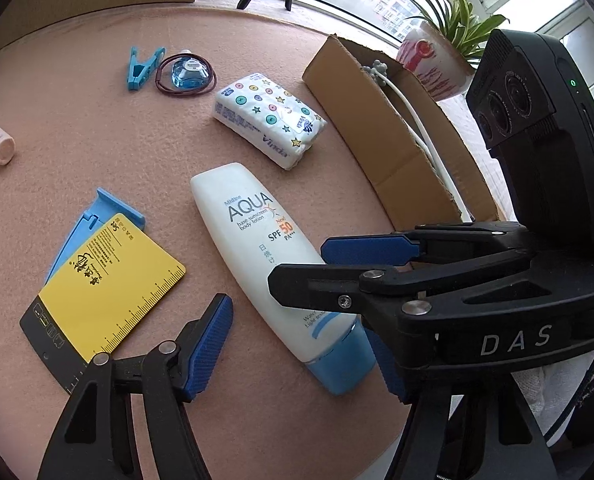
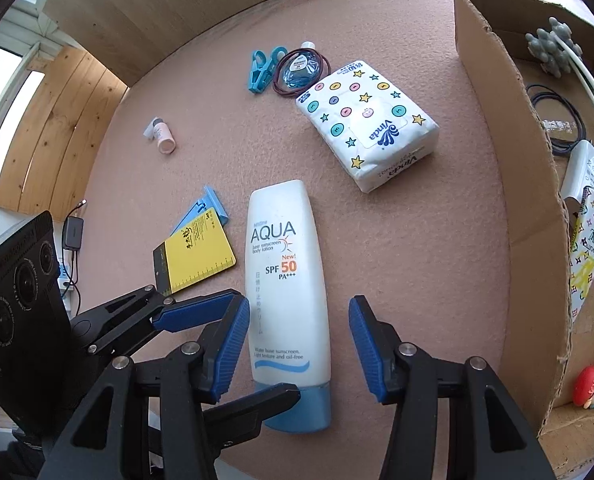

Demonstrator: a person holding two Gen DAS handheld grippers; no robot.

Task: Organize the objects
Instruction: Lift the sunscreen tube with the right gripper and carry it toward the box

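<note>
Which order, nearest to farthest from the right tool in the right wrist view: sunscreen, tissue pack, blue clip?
From the right tool:
1. Sunscreen, lying between the open fingers, cap end nearest.
2. Tissue pack, farther up the mat, toward the right near the box.
3. Blue clip, farthest, at the far end beside the hair ties.

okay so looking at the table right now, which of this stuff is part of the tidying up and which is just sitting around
Part of the job:
sunscreen bottle, between the open right gripper fingers
tissue pack
yellow card
blue clip
small pink bottle
cardboard box, already holding some items

Just around:
potted plant
wooden panel
left gripper, open beside the sunscreen
</note>
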